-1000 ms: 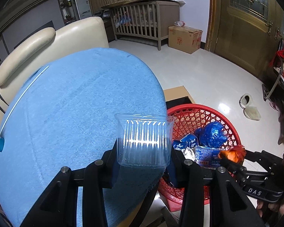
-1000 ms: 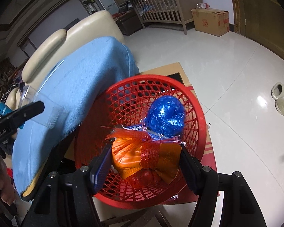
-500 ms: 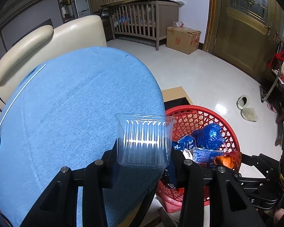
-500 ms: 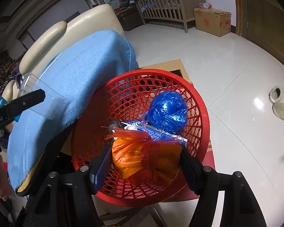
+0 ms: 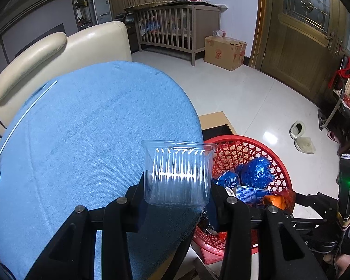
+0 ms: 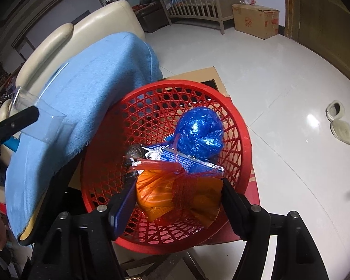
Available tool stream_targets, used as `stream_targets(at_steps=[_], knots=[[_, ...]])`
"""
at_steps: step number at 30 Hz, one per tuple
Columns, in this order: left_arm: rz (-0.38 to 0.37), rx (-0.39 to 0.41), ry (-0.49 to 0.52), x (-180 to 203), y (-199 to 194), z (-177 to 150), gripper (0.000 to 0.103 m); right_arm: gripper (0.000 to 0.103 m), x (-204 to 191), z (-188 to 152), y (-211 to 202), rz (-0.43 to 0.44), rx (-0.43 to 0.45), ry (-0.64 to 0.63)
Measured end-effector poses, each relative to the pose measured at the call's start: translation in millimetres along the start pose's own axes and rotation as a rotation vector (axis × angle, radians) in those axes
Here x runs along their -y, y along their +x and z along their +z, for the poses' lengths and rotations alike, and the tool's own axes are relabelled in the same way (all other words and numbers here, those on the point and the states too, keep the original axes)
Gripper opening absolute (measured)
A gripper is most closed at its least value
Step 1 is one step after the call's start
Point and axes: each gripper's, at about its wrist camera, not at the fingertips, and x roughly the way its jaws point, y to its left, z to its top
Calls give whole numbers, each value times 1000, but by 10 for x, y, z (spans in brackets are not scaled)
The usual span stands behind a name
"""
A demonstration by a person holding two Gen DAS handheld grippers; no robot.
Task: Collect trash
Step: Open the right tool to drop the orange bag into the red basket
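- Left gripper (image 5: 177, 201) clamped on clear plastic cup (image 5: 177, 172), held over the blue cloth (image 5: 86, 140), just beside the red basket (image 6: 241, 140), not over it.
- Right gripper (image 6: 178, 200) clamped on orange bag (image 6: 175, 196), above basket interior.
- Risk: thin cup may crush or pop out; dropping it now would land it on cloth.
- Risk: bag's loose red ties could snag a finger on opening.

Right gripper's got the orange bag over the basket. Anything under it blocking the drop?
Nothing visible blocks it. The orange bag in the right gripper hangs over the red basket, whose mouth is open; the blue bag lies farther back.
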Motion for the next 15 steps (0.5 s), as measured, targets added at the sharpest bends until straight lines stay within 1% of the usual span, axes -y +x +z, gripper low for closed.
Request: stream_targets(at_steps=[2,4,8,15], knots=[[0,-1,2,8,5,3,44,75,22,10,-23,4,7,10],[-2,-4,3,25,22,2,44,79,31,10,-27,13,7,18],[-6,-8,13,78,40,7,44,82,44,2,-28,29,6,22],[-32,-32,48,253,119,12,44,82,286,53,-188,15,89,117]])
